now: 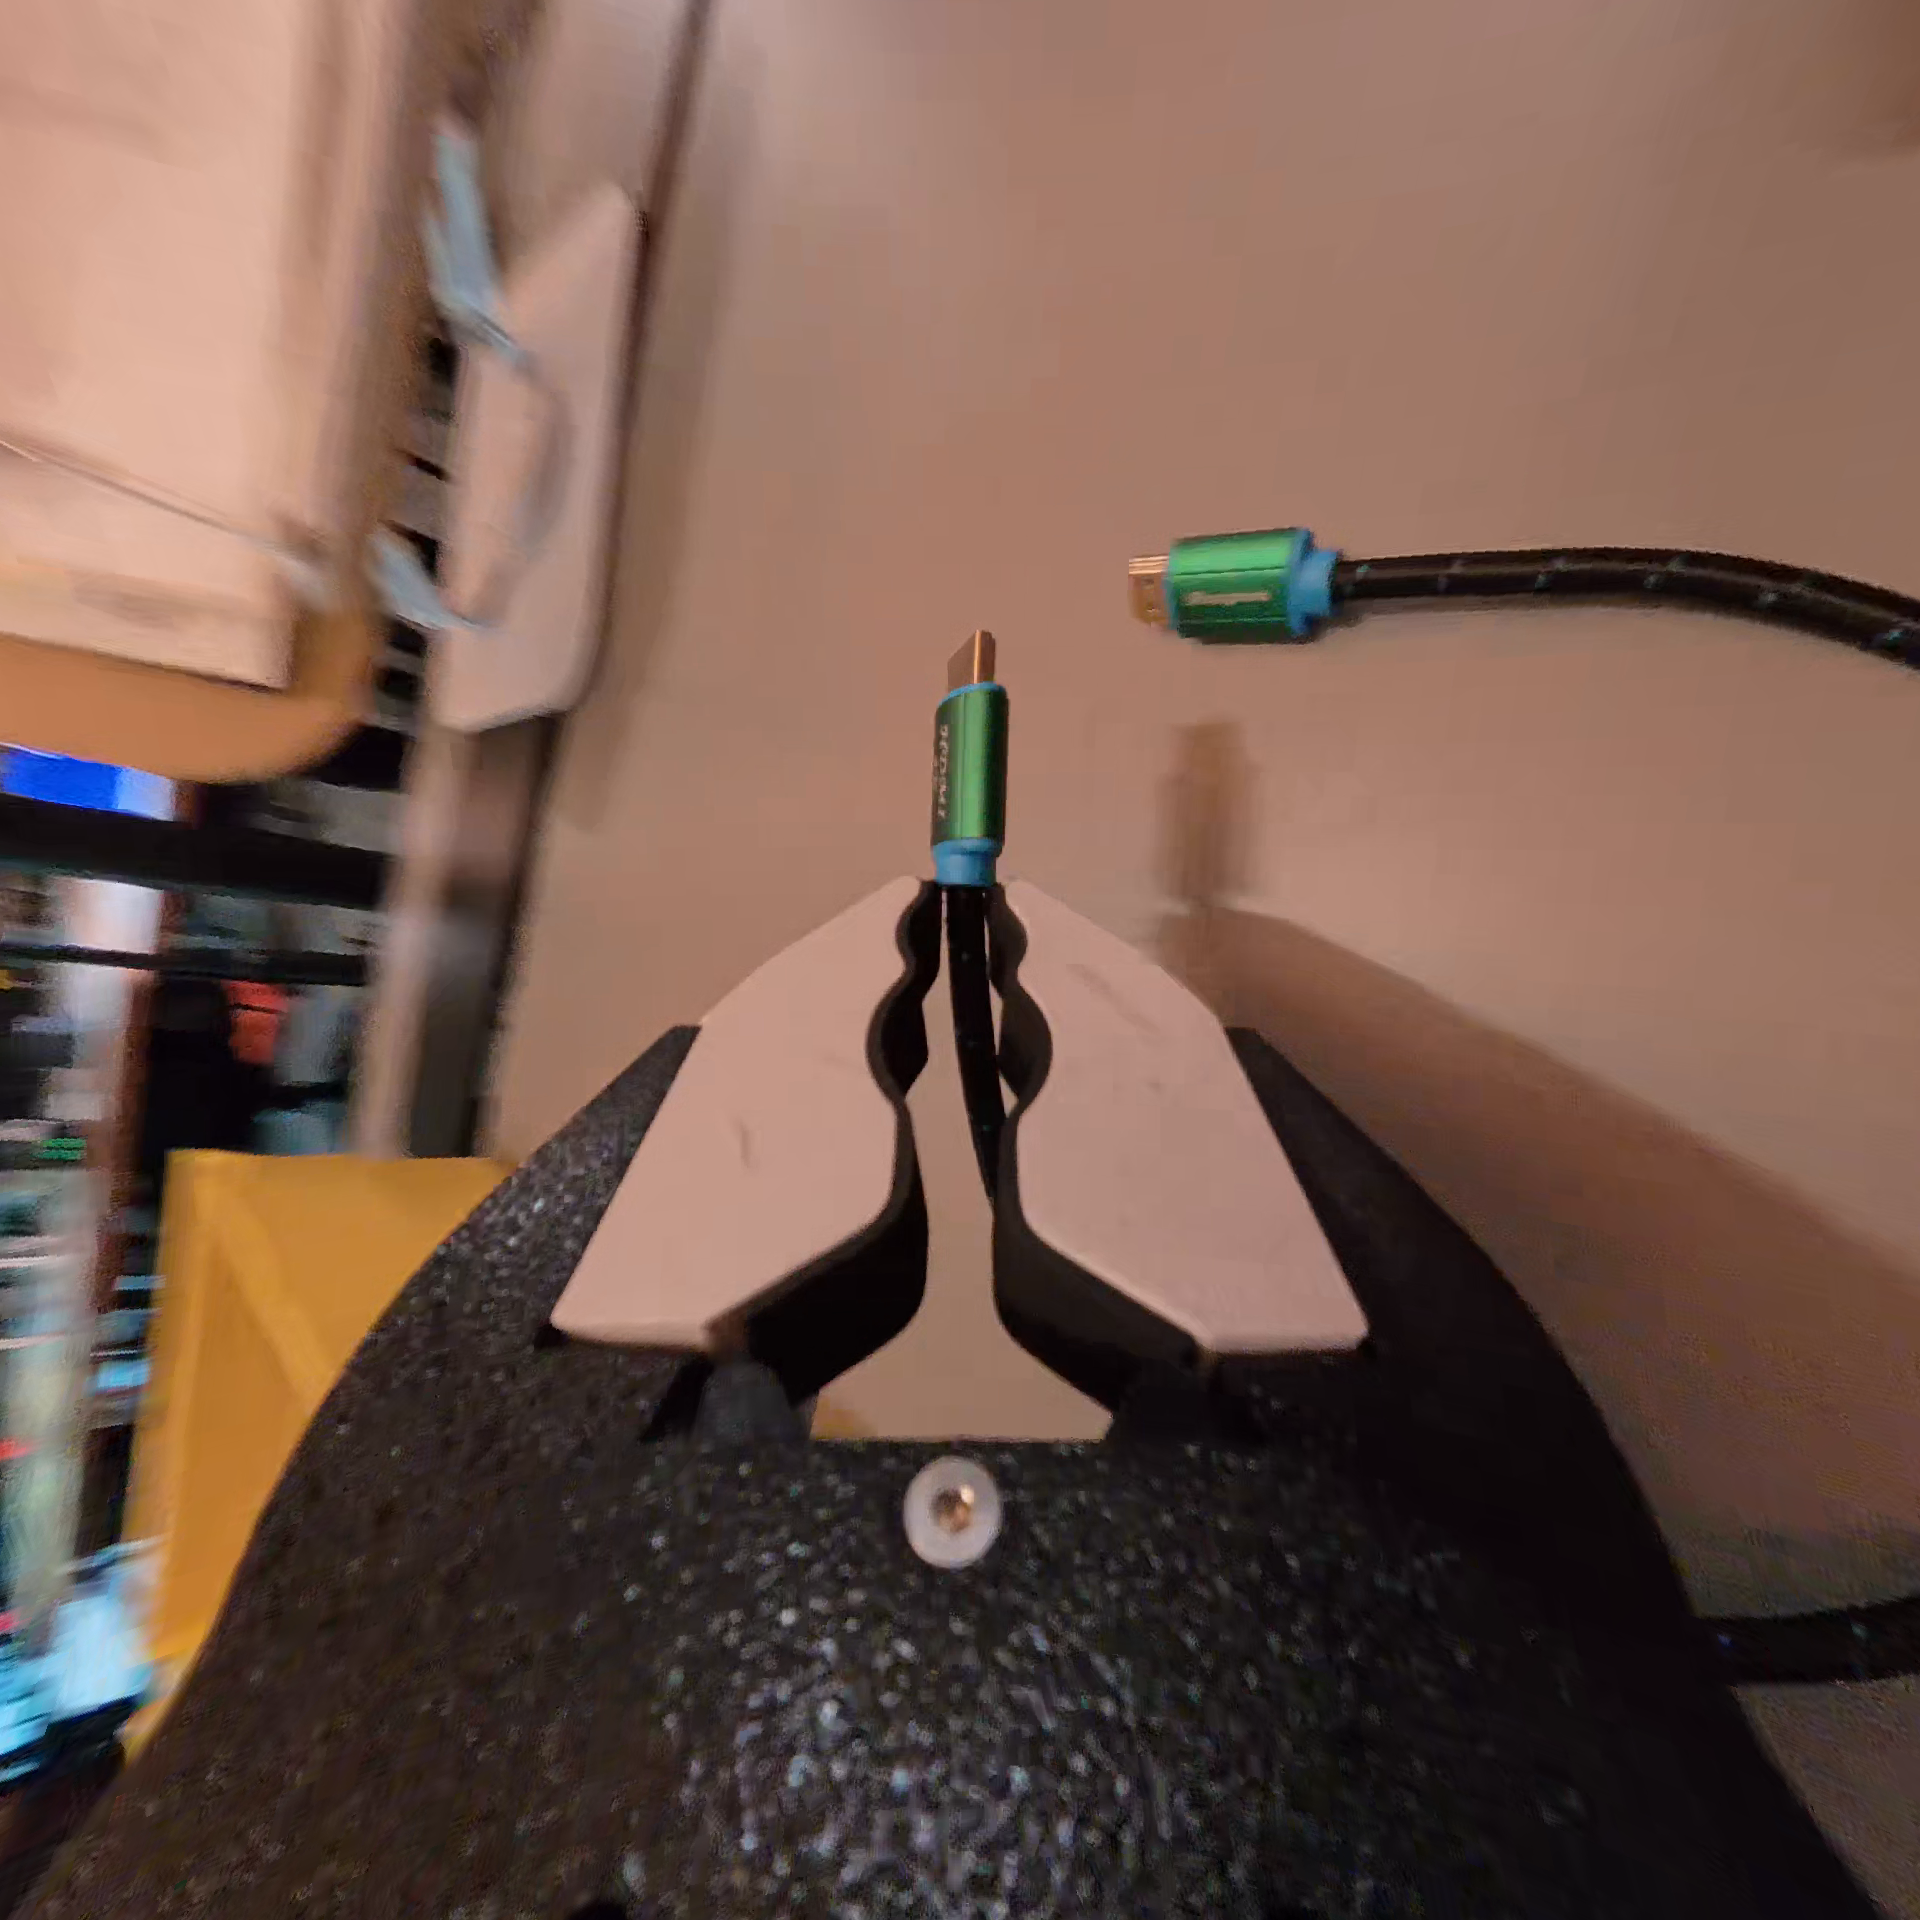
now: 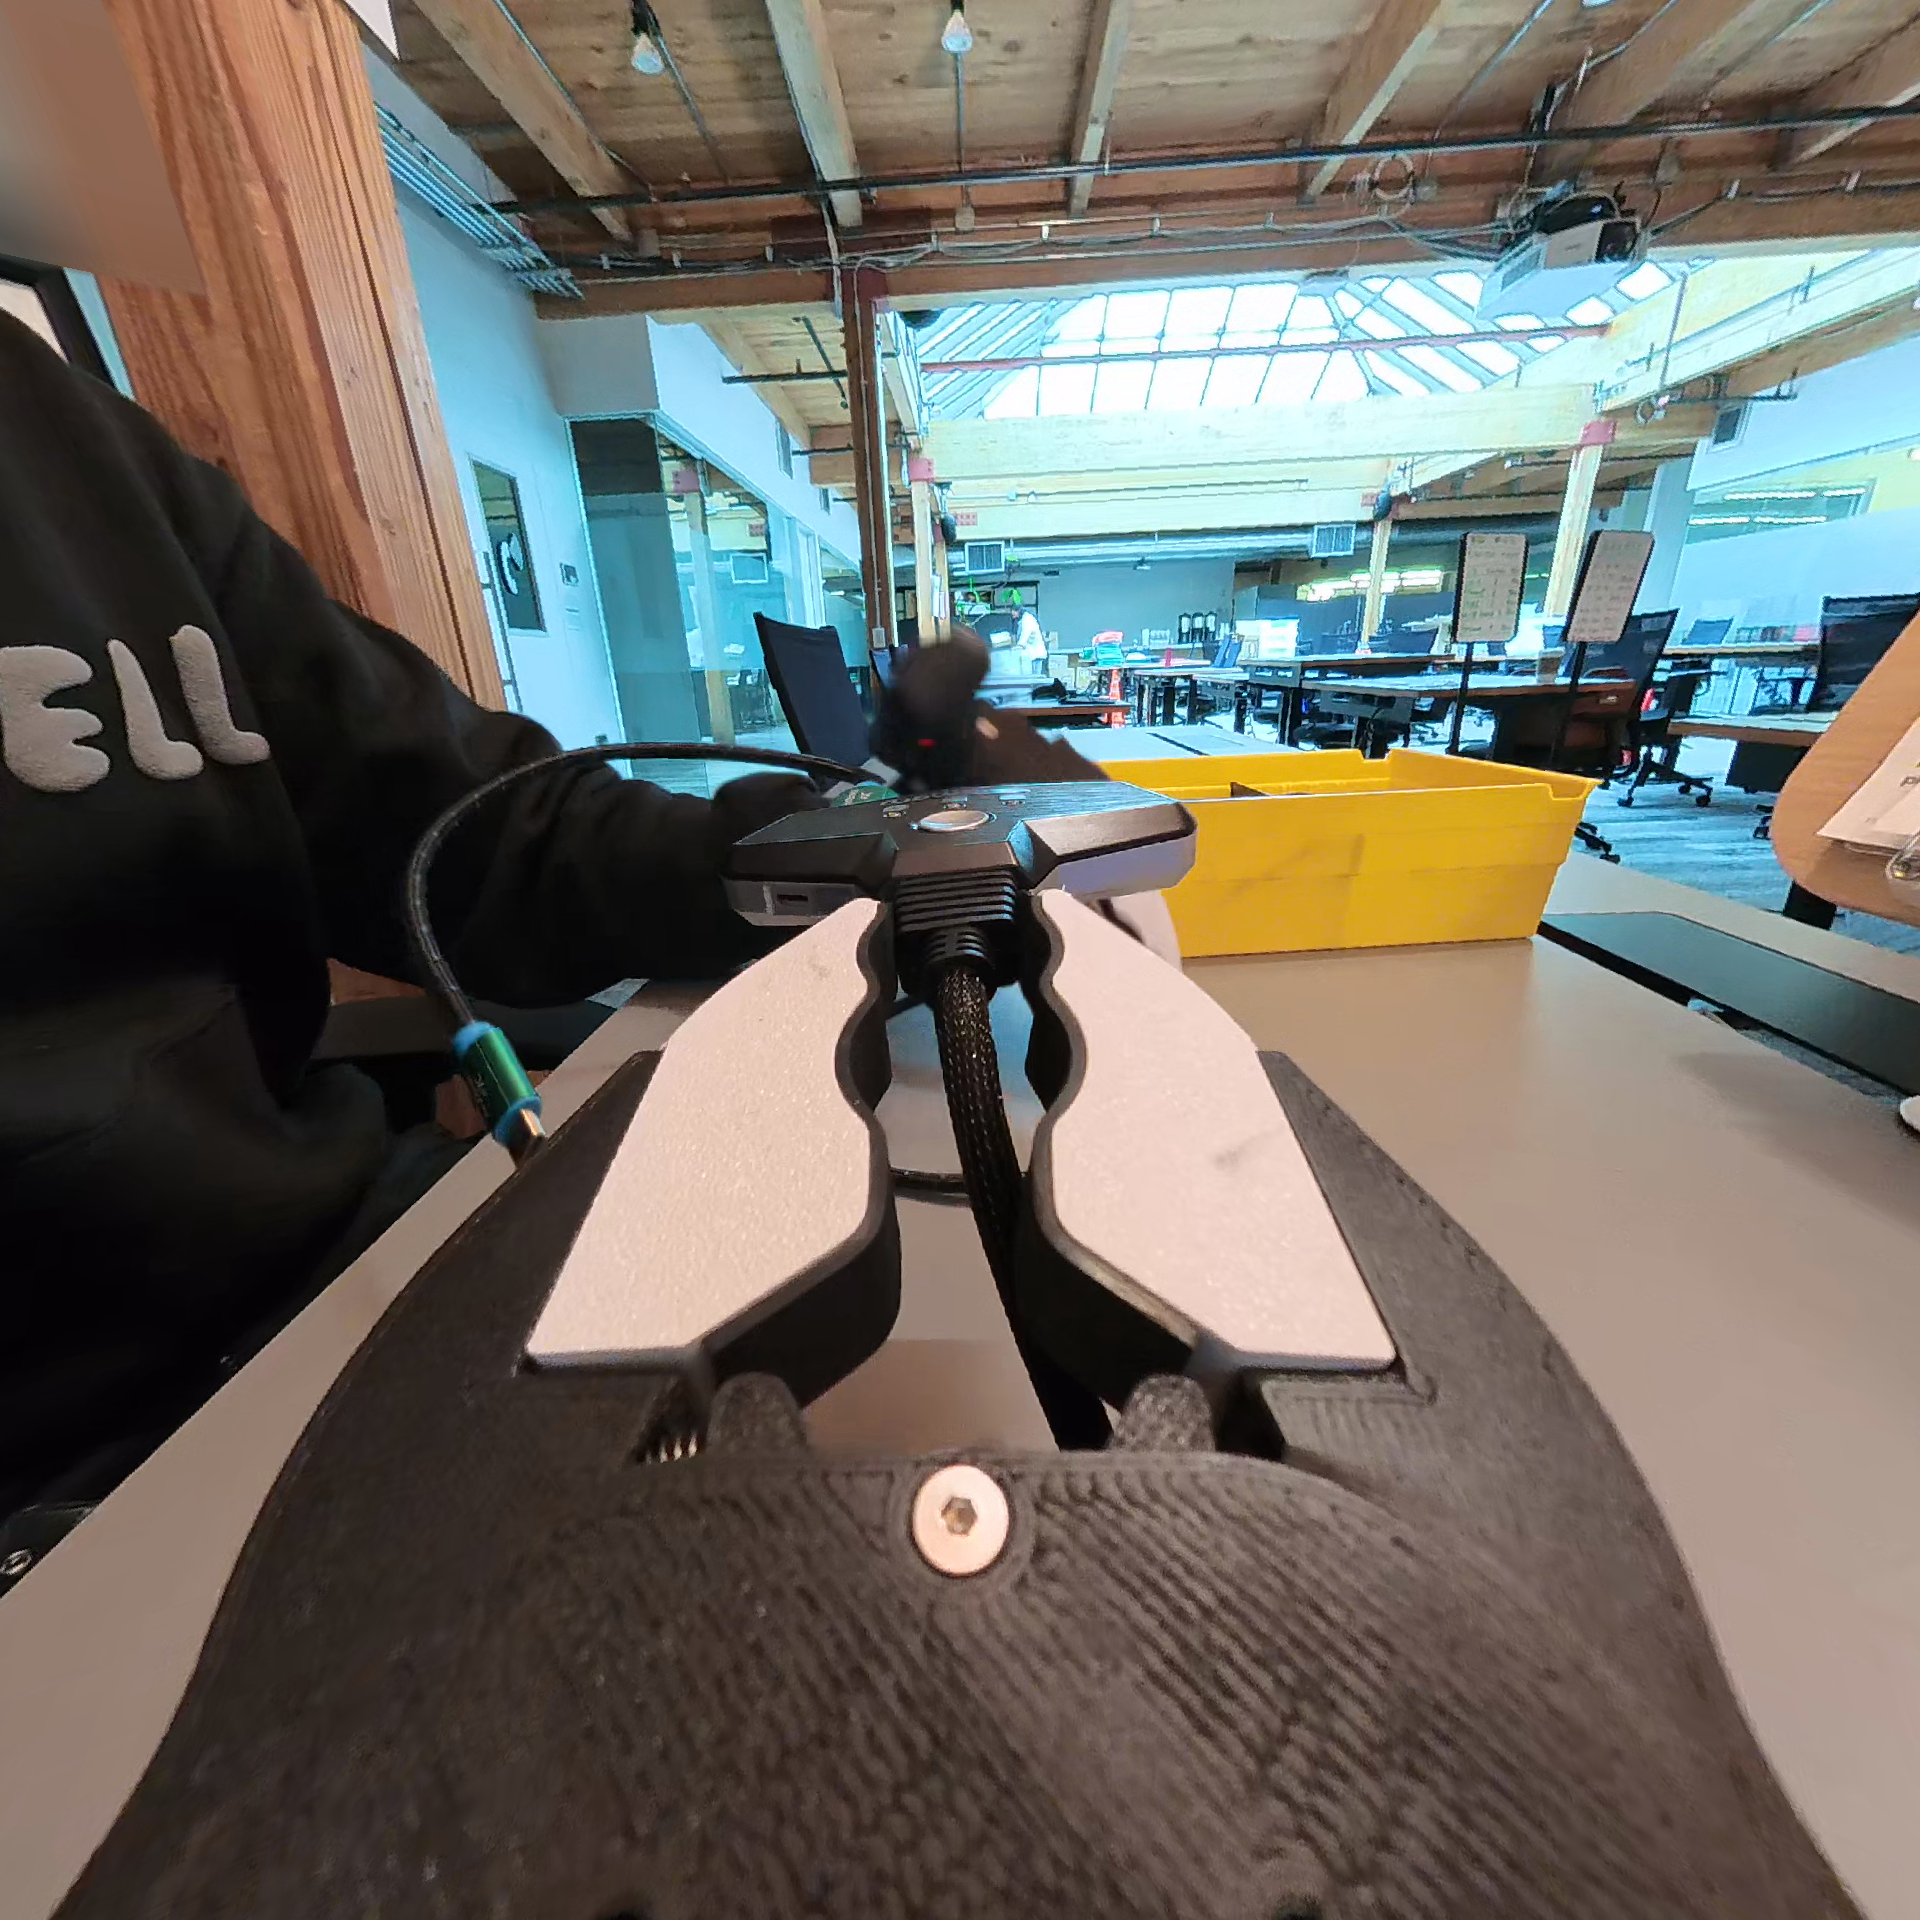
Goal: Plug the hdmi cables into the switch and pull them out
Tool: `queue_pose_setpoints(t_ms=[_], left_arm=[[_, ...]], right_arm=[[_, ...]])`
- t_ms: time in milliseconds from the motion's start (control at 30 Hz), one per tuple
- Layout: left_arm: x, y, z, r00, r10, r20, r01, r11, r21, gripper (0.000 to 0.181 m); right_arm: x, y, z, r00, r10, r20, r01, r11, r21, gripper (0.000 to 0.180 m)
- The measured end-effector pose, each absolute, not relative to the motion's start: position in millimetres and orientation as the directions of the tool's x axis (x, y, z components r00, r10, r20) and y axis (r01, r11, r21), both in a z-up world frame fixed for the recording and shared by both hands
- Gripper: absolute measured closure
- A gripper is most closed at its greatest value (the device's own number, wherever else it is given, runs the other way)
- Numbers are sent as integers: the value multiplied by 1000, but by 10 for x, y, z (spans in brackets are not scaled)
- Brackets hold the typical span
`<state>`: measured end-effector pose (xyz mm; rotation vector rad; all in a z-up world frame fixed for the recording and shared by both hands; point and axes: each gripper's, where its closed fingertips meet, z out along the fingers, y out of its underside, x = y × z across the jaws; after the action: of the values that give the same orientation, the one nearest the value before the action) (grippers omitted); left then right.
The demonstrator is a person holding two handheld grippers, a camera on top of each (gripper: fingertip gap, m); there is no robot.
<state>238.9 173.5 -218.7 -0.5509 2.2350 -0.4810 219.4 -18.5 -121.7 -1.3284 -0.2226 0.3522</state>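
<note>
While each claw grips cable, the switch [image 2: 961, 831] hangs above the table [image 2: 1558, 1091] — near its edge.

left gripper [image 1: 961, 883]: jaws closed on a braided HDMI cable [image 1: 971, 1023] just behind its green plug, plug pointing forward | right gripper [image 2: 961, 930]: jaws clamped on the ribbed cable collar of the HDMI switch [image 2: 961, 836], held above the table

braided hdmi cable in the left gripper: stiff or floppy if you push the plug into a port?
Probably fairly stiff: the plug stands straight above the left gripper, which pinches the cable just below it. The other cable holds a smooth arc with no sag. The braid likely grips well, so little slip.
</note>
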Motion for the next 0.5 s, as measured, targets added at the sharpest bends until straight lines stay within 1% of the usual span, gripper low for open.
queue_pose_setpoints(t_ms=[67,133,233,300,367,433,500], left_arm=[[2406,1719,-1868,-521,-440,-732,-148,891,-430,172],[2398,1660,-1612,-440,-349,-827,-81,933,-351,172],[2343,1529,-1358,-349,-213,-913,-9,975,-224,172],[2295,1441,-1279,-335,-173,-926,13,982,-188,173],[2264,1385,-1238,-348,-190,-918,18,978,-209,173],[2265,1400,-1244,-385,-269,-883,-3,957,-290,172],[2253,1445,-1307,-453,-369,-811,-37,917,-396,172]], right_arm=[[2208,-184,-1212,926,374,-47,-134,210,-968,157],[2228,-198,-1192,924,378,-58,-155,230,-961,157],[2237,-232,-1153,915,397,-67,-181,259,-949,156],[2228,-168,-1106,907,415,-73,-202,277,-940,156],[2219,-189,-1078,897,435,-78,-221,288,-932,156],[2222,-210,-1053,889,450,-84,-239,300,-924,156],[2222,-223,-1039,889,451,-84,-243,306,-921,156]])
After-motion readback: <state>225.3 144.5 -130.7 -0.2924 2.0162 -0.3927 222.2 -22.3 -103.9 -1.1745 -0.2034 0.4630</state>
